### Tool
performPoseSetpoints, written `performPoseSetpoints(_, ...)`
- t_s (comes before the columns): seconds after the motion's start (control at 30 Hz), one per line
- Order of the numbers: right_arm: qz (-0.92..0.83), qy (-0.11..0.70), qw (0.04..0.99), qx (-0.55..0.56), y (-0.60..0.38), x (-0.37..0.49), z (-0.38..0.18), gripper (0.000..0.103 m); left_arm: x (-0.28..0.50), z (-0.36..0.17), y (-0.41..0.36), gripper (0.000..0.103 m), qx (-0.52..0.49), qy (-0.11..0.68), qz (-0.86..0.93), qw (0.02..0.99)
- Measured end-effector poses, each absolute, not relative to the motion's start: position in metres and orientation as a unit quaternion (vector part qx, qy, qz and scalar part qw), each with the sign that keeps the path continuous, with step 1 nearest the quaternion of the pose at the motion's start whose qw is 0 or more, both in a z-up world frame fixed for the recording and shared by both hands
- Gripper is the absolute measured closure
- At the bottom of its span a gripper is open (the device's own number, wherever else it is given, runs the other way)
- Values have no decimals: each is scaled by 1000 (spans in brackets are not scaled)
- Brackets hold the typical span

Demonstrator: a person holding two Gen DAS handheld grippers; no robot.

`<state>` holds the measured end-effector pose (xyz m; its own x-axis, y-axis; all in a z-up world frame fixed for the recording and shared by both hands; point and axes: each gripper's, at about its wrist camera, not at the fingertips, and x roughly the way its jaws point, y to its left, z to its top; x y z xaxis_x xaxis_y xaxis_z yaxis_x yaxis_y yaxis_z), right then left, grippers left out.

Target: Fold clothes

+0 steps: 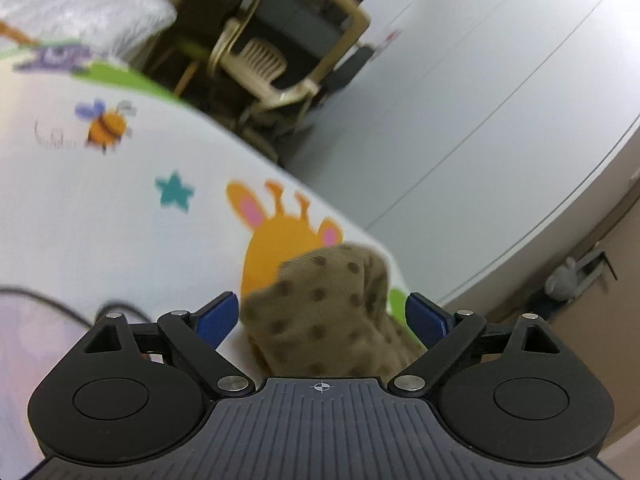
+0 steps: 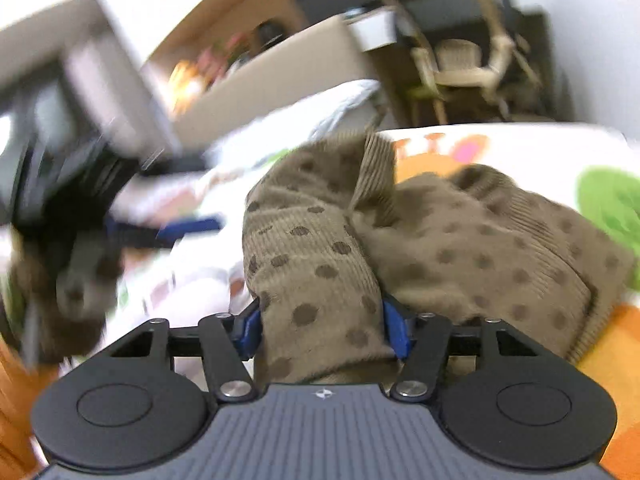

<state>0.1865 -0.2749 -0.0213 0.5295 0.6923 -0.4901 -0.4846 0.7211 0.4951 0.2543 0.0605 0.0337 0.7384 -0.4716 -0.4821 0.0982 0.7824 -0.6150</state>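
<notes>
A tan knitted garment with brown dots [image 2: 480, 248] lies bunched on a white play mat with cartoon prints [image 2: 520, 140]. My right gripper [image 2: 322, 330] is shut on a thick fold of it, with cloth filling the gap between the blue pads [image 2: 394, 330]. In the left wrist view another bunch of the garment [image 1: 324, 312] sits between the fingers of my left gripper [image 1: 322, 316], whose jaws stand wide apart and open. The left gripper [image 2: 72, 216] shows as a dark blur at the left of the right wrist view, with dotted cloth below it.
The mat [image 1: 120, 208] carries a bee, a star and an orange giraffe print. A beige plastic chair [image 1: 272, 60] stands beyond the mat's edge, by a white wall [image 1: 480, 100]. A white quilted pillow [image 1: 80, 8] lies at the far left. A black cable [image 1: 48, 304] runs across the mat.
</notes>
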Motion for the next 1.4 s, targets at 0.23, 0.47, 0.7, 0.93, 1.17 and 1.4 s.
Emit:
performPoseSetpoints(0.23,252,291,913,132,-327,212,-15,44,267,24,40,7,-271,354,-169,879)
performPoseSetpoints(0.47,130,270,954,-27,-328,242,-22,44,265,-3,19,6,-268,394,-185,859)
performPoseSetpoints(0.7,173,342,918,102,-369,272,-40,35,276,-14,11,6,-316,390,-204,840)
performPoseSetpoints(0.93,195,345,905,153,-371,274,-53,35,306,-22,-24,6,-355,393,-229,817)
performPoseSetpoints(1.17,321,357,863,160,-321,246,-57,7,295,-33,-18,6,-369,389,-225,814)
performPoseSetpoints(1.4,389,356,846,79,-238,197,-54,3,249,-36,23,7,-391,378,-210,813)
